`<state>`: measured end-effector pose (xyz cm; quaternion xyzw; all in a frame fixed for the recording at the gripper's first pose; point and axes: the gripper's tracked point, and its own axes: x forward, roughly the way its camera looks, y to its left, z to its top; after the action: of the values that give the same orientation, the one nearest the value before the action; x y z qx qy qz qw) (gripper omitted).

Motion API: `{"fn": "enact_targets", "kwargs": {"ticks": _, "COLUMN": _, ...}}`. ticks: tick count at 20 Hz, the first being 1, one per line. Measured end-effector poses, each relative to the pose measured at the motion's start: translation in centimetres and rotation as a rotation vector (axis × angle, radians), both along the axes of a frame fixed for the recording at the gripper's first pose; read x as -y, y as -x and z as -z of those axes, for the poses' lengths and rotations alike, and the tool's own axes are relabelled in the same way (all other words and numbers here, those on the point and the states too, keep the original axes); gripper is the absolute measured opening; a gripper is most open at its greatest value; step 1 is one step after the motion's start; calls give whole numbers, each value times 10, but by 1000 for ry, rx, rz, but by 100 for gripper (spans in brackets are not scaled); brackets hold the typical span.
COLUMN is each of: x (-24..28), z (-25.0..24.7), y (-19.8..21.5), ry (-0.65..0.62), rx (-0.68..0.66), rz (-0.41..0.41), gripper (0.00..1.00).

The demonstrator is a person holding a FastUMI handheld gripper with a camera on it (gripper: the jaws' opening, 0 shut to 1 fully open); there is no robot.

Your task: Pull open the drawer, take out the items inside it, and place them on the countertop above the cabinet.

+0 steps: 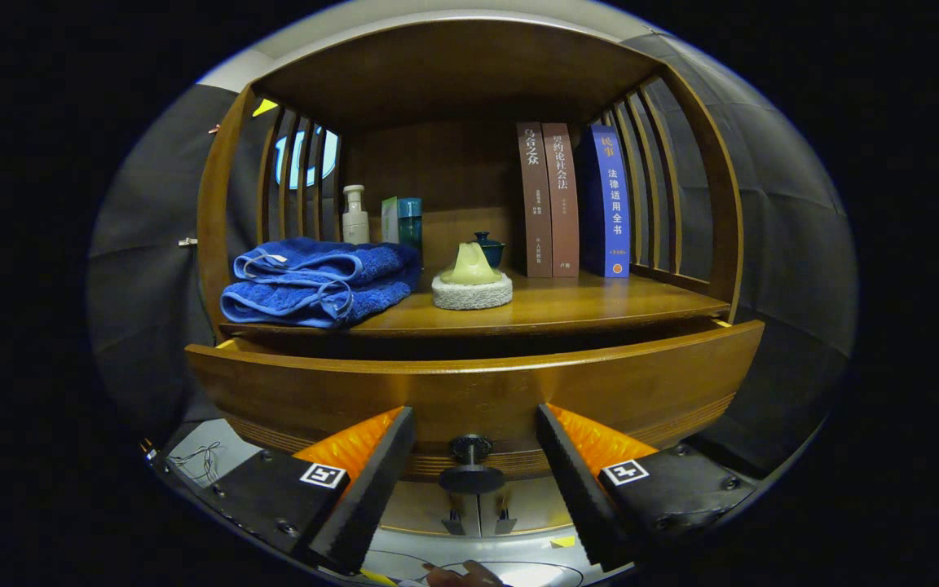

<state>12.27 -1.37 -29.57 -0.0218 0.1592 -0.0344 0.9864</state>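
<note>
The wooden drawer [478,383] under the countertop [567,306] stands pulled out a short way, a dark gap showing above its front; its inside is hidden. A small dark round knob [470,448] sits in the middle of the drawer front, between my two fingers without touching either. My gripper [473,428] is open, its fingers spread on either side of the knob, tips close to the drawer front.
On the countertop lie folded blue towels [319,281] at the left, a pale green piece on a round white base [471,281] in the middle, a bottle [354,216], boxes [402,220], a dark pot [489,249] and three upright books [571,200] behind. Slatted sides enclose the shelf.
</note>
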Motion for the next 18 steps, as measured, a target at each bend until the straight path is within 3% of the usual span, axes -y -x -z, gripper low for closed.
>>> {"fn": "enact_targets", "kwargs": {"ticks": 8, "x": 1, "z": 3, "y": -29, "ry": -21, "rx": -4, "rz": 8, "gripper": 98}}
{"fn": "enact_targets", "kwargs": {"ticks": 18, "x": 1, "z": 9, "y": -29, "ry": -23, "rx": -27, "rz": 8, "gripper": 99}}
